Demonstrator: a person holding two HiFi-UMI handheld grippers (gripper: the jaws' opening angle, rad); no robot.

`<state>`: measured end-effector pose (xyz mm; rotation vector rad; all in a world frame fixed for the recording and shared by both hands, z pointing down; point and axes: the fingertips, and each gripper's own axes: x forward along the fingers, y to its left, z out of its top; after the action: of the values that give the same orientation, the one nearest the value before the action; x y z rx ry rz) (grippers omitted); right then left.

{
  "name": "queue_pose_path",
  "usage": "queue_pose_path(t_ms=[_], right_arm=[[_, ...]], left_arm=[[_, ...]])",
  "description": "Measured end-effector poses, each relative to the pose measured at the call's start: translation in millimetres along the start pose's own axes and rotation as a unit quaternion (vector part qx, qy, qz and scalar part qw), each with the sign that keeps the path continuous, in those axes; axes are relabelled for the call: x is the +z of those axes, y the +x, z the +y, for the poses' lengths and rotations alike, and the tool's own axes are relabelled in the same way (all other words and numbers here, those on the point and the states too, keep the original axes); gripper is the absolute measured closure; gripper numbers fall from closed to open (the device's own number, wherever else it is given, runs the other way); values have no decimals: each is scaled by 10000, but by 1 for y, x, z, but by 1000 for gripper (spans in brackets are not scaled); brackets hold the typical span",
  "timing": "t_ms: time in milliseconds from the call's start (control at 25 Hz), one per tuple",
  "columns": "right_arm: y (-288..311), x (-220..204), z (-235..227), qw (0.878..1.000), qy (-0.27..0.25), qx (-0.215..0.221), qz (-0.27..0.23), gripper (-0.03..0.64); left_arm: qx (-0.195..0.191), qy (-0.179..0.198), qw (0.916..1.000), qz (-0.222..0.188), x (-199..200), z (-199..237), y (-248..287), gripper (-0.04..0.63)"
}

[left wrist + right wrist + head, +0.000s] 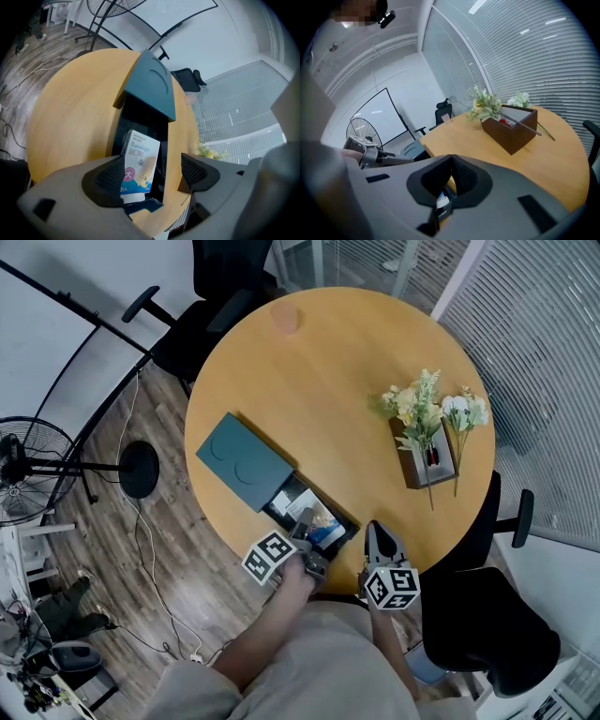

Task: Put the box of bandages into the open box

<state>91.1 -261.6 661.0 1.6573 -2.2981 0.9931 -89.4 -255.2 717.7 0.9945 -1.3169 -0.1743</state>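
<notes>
Left fingers (105, 180) apart, one bandage box (140, 159)

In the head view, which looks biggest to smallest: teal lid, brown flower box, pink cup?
1. teal lid
2. brown flower box
3. pink cup, though it sits farthest from the camera, which shrinks it.

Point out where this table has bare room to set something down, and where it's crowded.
Widest bare wood: the middle of the table, between the teal lid and the flower box. More lies past them, toward the pink cup. Crowded: the near edge, where the open box, left gripper and right gripper bunch together.
</notes>
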Motion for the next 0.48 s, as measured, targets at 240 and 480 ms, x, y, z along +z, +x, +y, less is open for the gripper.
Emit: queue_pose_path(t_ms=[240,480], right_arm=[[-4,0,4,9999,-33,100,50,621],[-8,-23,25,9974,-139,430,555,621]], left_arm=[[-141,165,9997,-79,0,-8,-10,239],[-378,630,9971,-216,6,-15,-28,239]])
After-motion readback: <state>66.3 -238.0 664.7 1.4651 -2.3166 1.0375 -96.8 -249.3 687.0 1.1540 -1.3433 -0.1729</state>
